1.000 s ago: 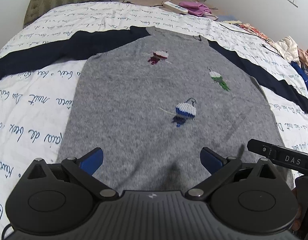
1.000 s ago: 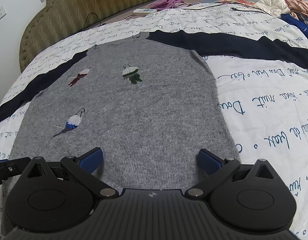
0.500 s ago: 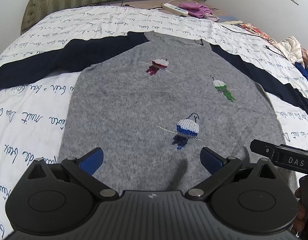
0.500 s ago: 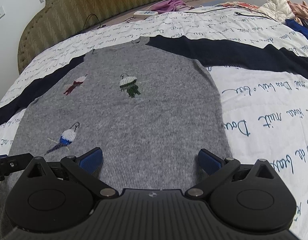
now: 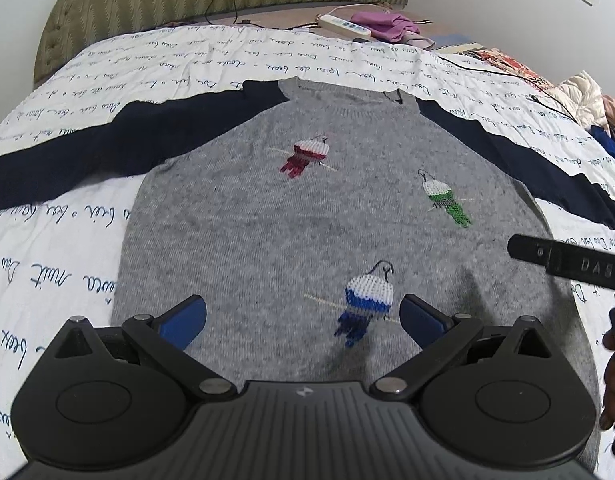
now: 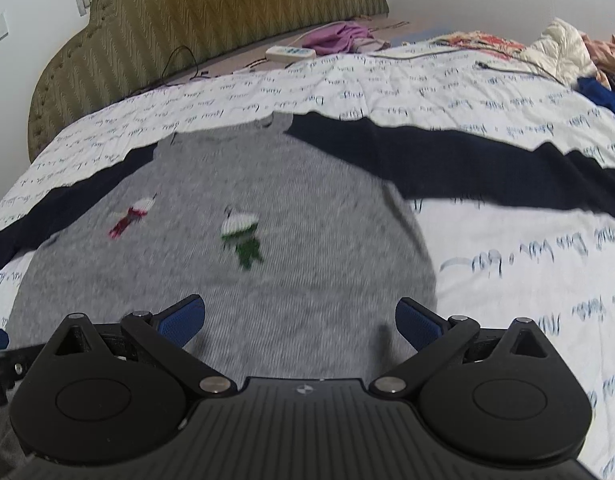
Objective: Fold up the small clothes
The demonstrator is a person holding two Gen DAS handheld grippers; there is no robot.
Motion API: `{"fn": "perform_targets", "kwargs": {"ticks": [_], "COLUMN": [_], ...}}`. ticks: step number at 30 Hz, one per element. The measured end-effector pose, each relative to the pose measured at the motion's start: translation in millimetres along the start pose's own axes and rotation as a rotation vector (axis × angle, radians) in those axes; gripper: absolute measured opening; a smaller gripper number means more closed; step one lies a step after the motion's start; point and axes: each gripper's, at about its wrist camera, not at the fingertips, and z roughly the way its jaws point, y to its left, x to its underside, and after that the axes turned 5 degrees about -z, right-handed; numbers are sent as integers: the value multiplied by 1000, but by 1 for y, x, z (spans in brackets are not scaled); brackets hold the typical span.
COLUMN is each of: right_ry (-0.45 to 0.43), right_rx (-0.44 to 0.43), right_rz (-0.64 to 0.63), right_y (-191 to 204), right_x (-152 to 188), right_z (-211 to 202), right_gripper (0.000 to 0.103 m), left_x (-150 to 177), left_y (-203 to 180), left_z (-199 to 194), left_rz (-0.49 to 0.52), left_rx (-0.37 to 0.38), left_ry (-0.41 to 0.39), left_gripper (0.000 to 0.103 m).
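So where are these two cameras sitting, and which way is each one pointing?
Left wrist: on the left tongs, over the sweater's hem, facing the headboard; both open blue pads show, plus the right tool at the right edge.
Right wrist: on the right tongs, nearer the sweater's right side, facing likewise; open pads show.
Shared: sweater, green bird, power strip.

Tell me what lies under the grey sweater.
The grey sweater lies flat on a white bedspread with blue script, which shows all around it. Whatever is directly beneath the knit is covered, so I cannot see it.
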Motion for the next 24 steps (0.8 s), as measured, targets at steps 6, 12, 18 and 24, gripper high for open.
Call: {"fn": "perform_targets", "kwargs": {"ticks": [6,12,18,24], "right_ry": [-8,-109,-212,-312], "right_rx": [2,-41,190,278], "right_rz": [-40,-7,222,677], "right_y": [-6,-47,-178,-322], "right_x": [-17,-26,-32,11], "right_z": [9,9,-5,-27], "right_gripper": [103,103,101,83], "left_x": [-13,-24,-24,-23], "left_y": [-7,-8,-10,-17], "left_z": [20,40,54,66], "left_rz": [21,18,22,35], "left_rx": [-39,-58,-70,-76], "left_ry": [-10,12,44,69], "left_gripper": [103,103,103,103]}}
